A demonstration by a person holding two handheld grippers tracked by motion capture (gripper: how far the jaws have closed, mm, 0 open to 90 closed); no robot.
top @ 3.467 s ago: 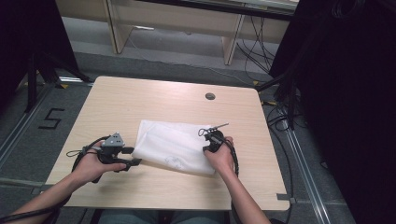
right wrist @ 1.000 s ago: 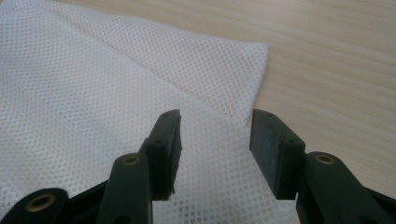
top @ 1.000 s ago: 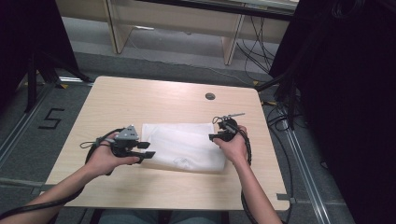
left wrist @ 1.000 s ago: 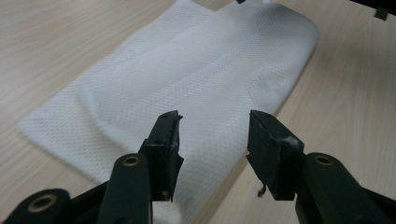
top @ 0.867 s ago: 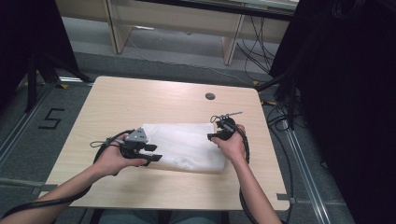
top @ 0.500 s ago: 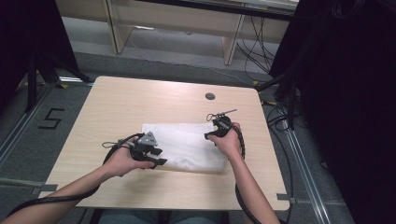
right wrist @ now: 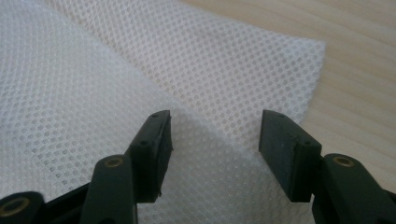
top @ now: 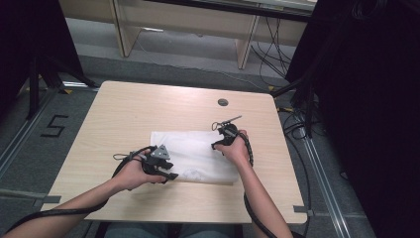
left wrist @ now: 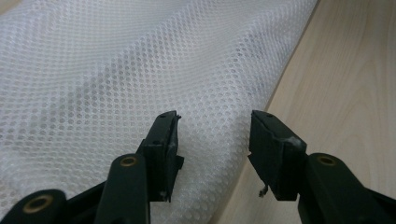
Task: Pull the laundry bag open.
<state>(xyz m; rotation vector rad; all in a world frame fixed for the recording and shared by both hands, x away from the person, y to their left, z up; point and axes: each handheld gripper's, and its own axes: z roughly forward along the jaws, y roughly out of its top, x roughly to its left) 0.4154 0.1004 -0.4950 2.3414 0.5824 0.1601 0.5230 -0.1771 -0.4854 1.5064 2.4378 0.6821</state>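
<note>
Both hand-held grippers, left [top: 167, 173] and right [top: 217, 145], hover spread over the folded white mesh cloth [top: 195, 156] on the counter [top: 124, 114], the right's jaws freshly widened around nothing; next, pinching its edges seems due.

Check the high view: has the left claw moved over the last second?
Yes. The left claw has come toward the table's near edge and a little inward, onto the near left corner of the white mesh cloth, away from the round hole.
</note>
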